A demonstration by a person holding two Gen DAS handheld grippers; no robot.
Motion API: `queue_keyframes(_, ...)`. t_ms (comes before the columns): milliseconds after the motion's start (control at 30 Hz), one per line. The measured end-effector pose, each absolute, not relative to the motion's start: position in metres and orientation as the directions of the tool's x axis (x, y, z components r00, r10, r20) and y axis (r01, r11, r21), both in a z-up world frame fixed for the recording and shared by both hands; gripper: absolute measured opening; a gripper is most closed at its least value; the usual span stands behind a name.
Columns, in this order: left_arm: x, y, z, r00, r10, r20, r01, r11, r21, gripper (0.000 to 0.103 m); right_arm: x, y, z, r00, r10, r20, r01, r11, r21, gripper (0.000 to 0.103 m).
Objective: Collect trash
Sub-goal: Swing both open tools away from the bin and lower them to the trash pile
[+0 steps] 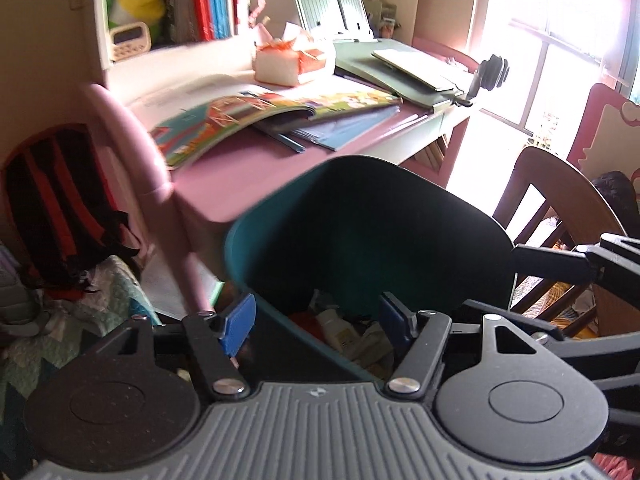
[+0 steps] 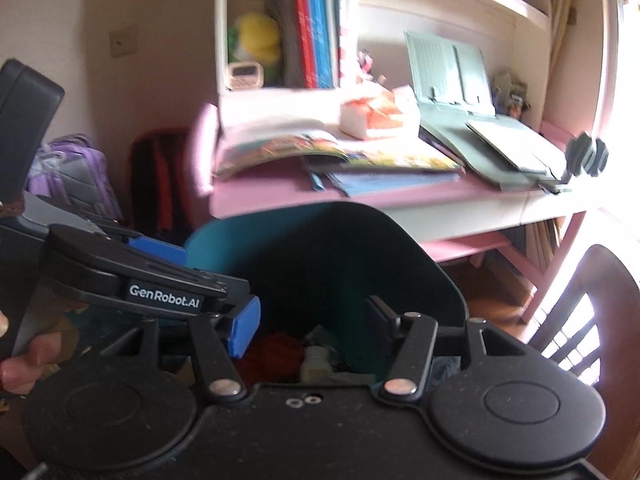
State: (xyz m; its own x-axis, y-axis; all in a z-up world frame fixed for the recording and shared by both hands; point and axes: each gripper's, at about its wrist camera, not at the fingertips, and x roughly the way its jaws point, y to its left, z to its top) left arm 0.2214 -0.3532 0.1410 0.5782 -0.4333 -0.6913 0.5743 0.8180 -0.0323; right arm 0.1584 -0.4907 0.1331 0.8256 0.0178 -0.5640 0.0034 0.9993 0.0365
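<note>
A dark teal trash bin (image 1: 360, 216) stands right in front of both grippers, below the desk edge; it also shows in the right wrist view (image 2: 340, 256). Inside lie a white bottle (image 1: 338, 326), something red and crumpled wrappers; the bottle also shows in the right wrist view (image 2: 316, 362). My left gripper (image 1: 316, 322) is open and empty, its blue fingers straddling the bin's near left rim. My right gripper (image 2: 312, 326) is open and empty over the bin's near rim. The left gripper's body (image 2: 132, 276) shows at the left of the right wrist view.
A pink desk (image 1: 248, 164) holds open picture books (image 1: 280, 116), a white and orange box (image 1: 288, 60) and a green book stand (image 1: 332, 0). A pink chair back (image 1: 132, 136), a red and black backpack (image 1: 52, 200) and a wooden chair (image 1: 560, 208) flank the bin.
</note>
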Motion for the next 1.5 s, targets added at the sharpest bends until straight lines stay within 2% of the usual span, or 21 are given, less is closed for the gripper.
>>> queue_keyframes(433, 0.181, -0.236, 0.156, 0.679, -0.364, -0.638, 0.481, 0.877, 0.011, 0.075, 0.140, -0.406, 0.158, 0.839, 0.200, -0.506, -0.188, 0.979, 0.075, 0.059)
queue_keyframes(867, 0.168, -0.086, 0.122, 0.737, -0.215, -0.641, 0.286, 0.958, 0.007, 0.086, 0.165, -0.290, 0.121, 0.745, 0.407, -0.529, -0.402, 0.906, 0.130, 0.059)
queue_keyframes(933, 0.167, -0.066, 0.111, 0.741, -0.188, -0.645, 0.250, 0.968, 0.004, 0.093, 0.170, -0.272, 0.110, 0.720, 0.442, -0.535, -0.435, 0.888, 0.148, 0.059)
queue_keyframes(1200, 0.171, -0.002, 0.040, 0.728, -0.084, -0.680, 0.142, 0.989, 0.030, 0.097, 0.192, -0.202, 0.037, 0.598, 0.522, -0.609, -0.527, 0.828, 0.193, 0.060)
queue_keyframes(1367, 0.184, 0.034, -0.023, 0.691, -0.056, -0.721, 0.073, 0.997, -0.007, 0.100, 0.209, -0.166, -0.029, 0.514, 0.490, -0.704, -0.534, 0.825, 0.185, 0.060)
queue_keyframes(1500, 0.198, 0.058, -0.087, 0.617, -0.008, -0.787, -0.005, 1.000, -0.015, 0.100, 0.228, -0.143, -0.095, 0.432, 0.449, -0.782, -0.503, 0.840, 0.204, 0.060)
